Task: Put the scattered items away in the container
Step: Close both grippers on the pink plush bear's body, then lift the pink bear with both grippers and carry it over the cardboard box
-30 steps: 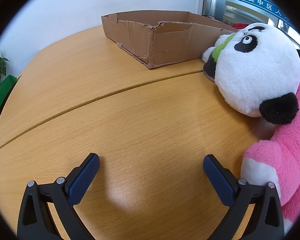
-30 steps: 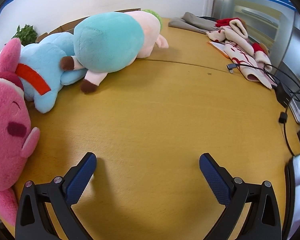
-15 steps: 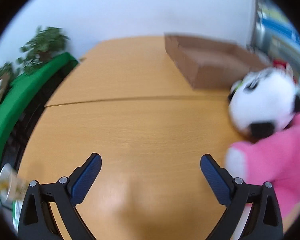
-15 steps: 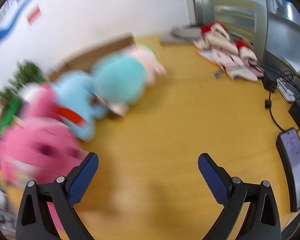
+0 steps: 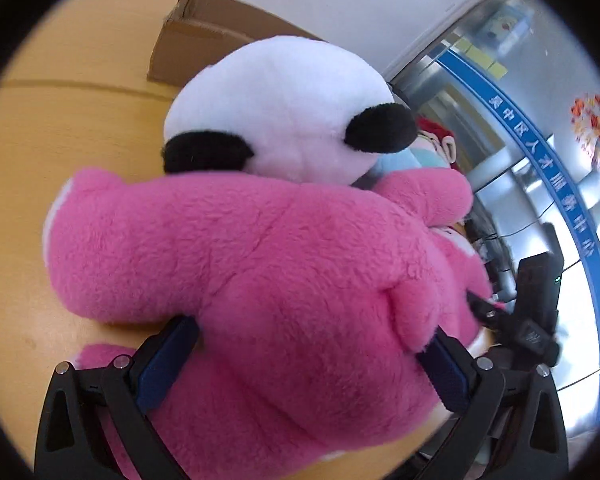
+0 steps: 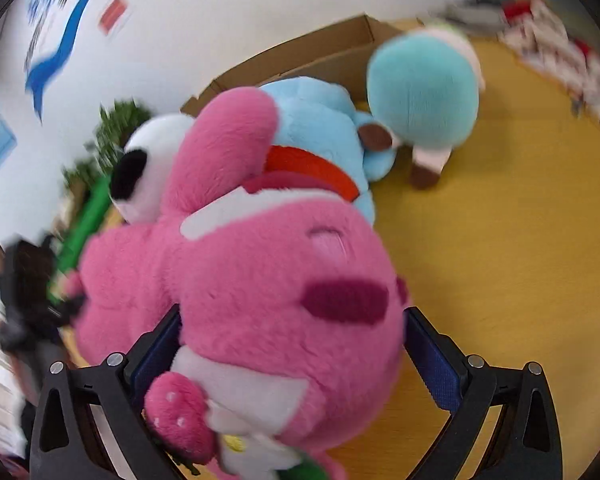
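Observation:
A big pink plush bear [image 5: 260, 260] lies on the wooden table [image 5: 60, 140] and fills the left wrist view. My left gripper [image 5: 306, 362] is open, its blue pads on either side of the bear's body. In the right wrist view the bear's face [image 6: 284, 272] sits between the fingers of my right gripper [image 6: 292, 332], which is open too. A panda plush [image 5: 276, 108] leans against the bear's far side. Behind it stands the cardboard box [image 5: 188, 44]. A light blue plush [image 6: 316, 120] and a teal plush [image 6: 420, 100] lie by the box [image 6: 300, 60].
Bare table [image 6: 500, 240] stretches to the right of the bear. Clothes [image 6: 560, 52] lie blurred at the far right edge. A green plant [image 6: 116, 128] stands beyond the table at the left. A black device [image 5: 532, 308] shows past the bear in the left wrist view.
Both grippers have swung from bare table onto the pink bear, one from each side, and now straddle it. Their jaws stay as wide as before.

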### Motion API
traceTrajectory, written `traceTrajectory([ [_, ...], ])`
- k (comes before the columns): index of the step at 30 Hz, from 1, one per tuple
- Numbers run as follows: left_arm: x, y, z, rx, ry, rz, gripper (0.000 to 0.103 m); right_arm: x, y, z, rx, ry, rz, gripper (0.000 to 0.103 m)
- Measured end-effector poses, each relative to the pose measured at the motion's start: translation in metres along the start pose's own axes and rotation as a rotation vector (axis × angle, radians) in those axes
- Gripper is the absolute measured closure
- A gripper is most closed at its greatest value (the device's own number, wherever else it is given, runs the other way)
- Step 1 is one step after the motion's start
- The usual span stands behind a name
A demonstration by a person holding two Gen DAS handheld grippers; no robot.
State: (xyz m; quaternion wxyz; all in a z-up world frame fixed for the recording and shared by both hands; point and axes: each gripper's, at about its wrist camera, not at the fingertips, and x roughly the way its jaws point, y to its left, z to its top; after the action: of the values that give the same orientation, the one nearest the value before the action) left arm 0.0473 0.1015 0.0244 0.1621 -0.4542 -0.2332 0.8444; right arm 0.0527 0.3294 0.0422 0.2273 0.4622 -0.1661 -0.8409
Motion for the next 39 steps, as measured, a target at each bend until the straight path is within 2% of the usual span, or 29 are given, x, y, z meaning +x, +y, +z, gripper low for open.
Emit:
traceTrajectory([
  [6, -0.012, 0.002, 0.007, -0.014, 0.046, -0.037, 0.001, -0.001, 0.029, 0.005, -0.151, -0.046, -0.103, 0.000],
  [9, -0.016, -0.002, 0.004, -0.017, 0.033, -0.038, 0.013, -0.003, 0.033, 0.002, -0.167, -0.057, -0.106, 0.005],
  [11, -0.024, -0.004, -0.003, -0.012, 0.020, -0.038, 0.025, -0.006, 0.037, -0.001, -0.188, -0.064, -0.114, 0.010],
  [16, -0.042, -0.022, -0.015, 0.022, -0.009, -0.005, 0.038, -0.024, 0.052, -0.015, -0.239, -0.104, -0.148, 0.023],
  [18, -0.053, -0.031, -0.020, 0.030, -0.019, -0.001, 0.039, -0.035, 0.058, -0.018, -0.259, -0.130, -0.156, 0.026],
  [24, -0.093, -0.075, -0.023, 0.121, -0.093, 0.033, 0.039, -0.072, 0.067, -0.016, -0.257, -0.204, -0.135, 0.027],
  [27, -0.108, -0.096, -0.013, 0.173, -0.132, 0.046, 0.039, -0.093, 0.075, -0.007, -0.259, -0.249, -0.128, 0.027],
  [31, -0.129, -0.117, 0.010, 0.218, -0.189, 0.026, 0.039, -0.126, 0.089, 0.012, -0.292, -0.327, -0.126, 0.027],
  [39, -0.174, -0.165, 0.086, 0.325, -0.332, -0.003, 0.039, -0.192, 0.128, 0.078, -0.388, -0.503, -0.134, 0.026],
])
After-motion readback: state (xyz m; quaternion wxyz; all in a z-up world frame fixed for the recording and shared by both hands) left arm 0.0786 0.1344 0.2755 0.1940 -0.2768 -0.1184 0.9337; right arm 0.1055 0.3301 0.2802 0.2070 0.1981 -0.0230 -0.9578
